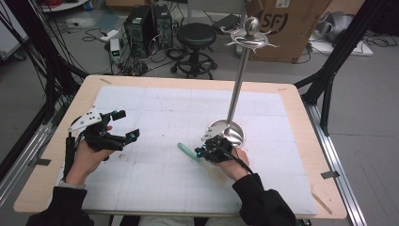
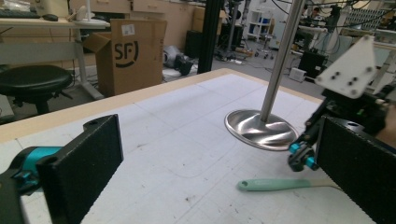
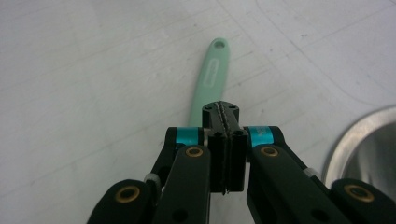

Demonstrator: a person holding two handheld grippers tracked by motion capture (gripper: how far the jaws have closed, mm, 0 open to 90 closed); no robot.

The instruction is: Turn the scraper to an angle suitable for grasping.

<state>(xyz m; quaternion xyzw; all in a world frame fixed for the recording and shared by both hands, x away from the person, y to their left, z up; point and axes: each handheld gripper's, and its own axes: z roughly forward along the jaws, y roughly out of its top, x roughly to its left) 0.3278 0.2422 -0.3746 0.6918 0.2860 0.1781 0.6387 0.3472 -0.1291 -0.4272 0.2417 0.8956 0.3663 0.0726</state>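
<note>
Lab: PC towers (image 1: 149, 29), floor cables (image 1: 141, 66), workbenches (image 2: 42, 28).

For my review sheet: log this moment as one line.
right gripper: shut above mint-green plastic handle, hold unclear | left gripper: open, empty | steel stand: upright

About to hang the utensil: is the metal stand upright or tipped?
Upright: the metal stand has its round base flat on the table, its pole rising straight.

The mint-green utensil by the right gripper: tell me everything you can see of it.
The mint-green utensil looks like matte plastic: a long flat handle with a hanging hole at its far end and a raised slot along it. It lies flat on the white mat, beside the stand's steel base. The right gripper sits over its near end, jaws shut; whether they pinch it is unclear.
</note>
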